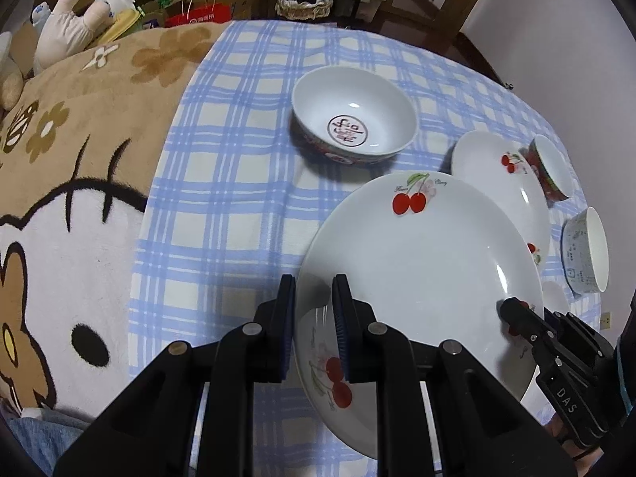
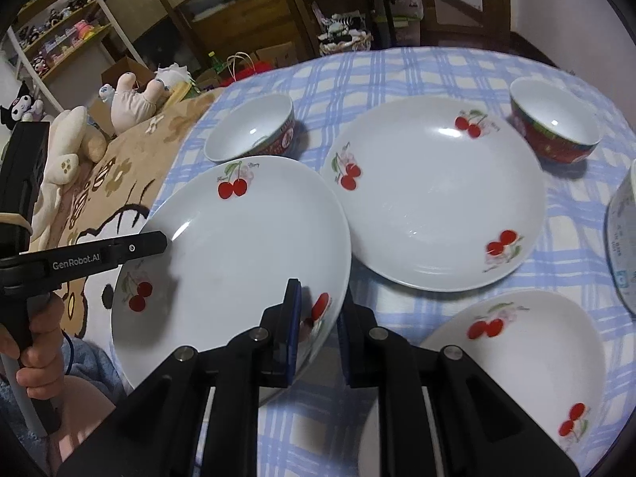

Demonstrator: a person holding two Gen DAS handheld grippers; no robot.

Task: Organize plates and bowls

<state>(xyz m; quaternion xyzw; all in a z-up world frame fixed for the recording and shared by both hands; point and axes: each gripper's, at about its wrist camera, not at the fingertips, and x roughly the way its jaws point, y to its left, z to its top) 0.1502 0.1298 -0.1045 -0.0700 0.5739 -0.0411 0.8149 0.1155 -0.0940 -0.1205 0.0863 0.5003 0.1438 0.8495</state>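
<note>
Blue-and-cream checked cloth (image 1: 238, 159), spread over the table and carrying all the crockery. Bordered on its left by a brown cartoon blanket (image 1: 79, 139) with soft toys heaped at the far end.

Largest dish: white cherry plate (image 1: 417, 258), nearest both cameras. Sits tilted between the two grippers, gripped at opposite sides of its rim. Overlaps the edge of the second cherry plate (image 2: 437, 198) in both views (contact between the two cannot be told). Second cherry plate: flat on the cloth, just right of the held one, near the middle of the table. Third cherry plate (image 2: 516, 357): at the near right edge of the cloth, partly hidden behind the right gripper's body, slightly blurred.

Bowls, all upright and apart from one another:
- seal-marked bowl (image 1: 353, 119), white inside with a round red seal at the bottom, beyond the held plate;
- red bowl (image 2: 556, 127), just beyond the right side of the second cherry plate;
- pale patterned bowl (image 1: 584, 250), at the far right edge, only partly in view.

Left gripper (image 1: 314, 330): jaws clamped on the left rim of the cherry plate, pads pressed to both faces. Carried by a hand (image 2: 35, 342) wrapped round its handle.

Right gripper (image 2: 318, 334): jaws clamped on the plate's rim on the side towards the second plate.
</note>
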